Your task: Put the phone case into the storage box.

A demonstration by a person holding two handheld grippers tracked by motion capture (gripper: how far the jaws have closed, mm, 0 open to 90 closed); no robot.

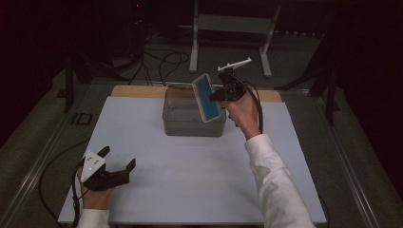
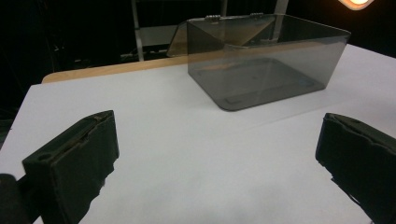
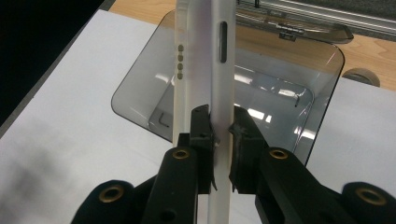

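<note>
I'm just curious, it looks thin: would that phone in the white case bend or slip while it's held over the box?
Probably stiff: the phone stays straight though the right tool pinches only one edge. It might slip or swing, since that smooth rim gives little hold. If dropped, it would likely land in the clear box beneath it.

A person's right gripper [image 1: 219, 93] clamps a white-edged phone [image 1: 206, 98] with a blue face, holding it tilted above a clear plastic box [image 1: 190, 124] on a white table [image 1: 199, 175]. The left gripper [image 1: 119, 159] rests near the table's front-left corner, jaws spread apart.
</note>
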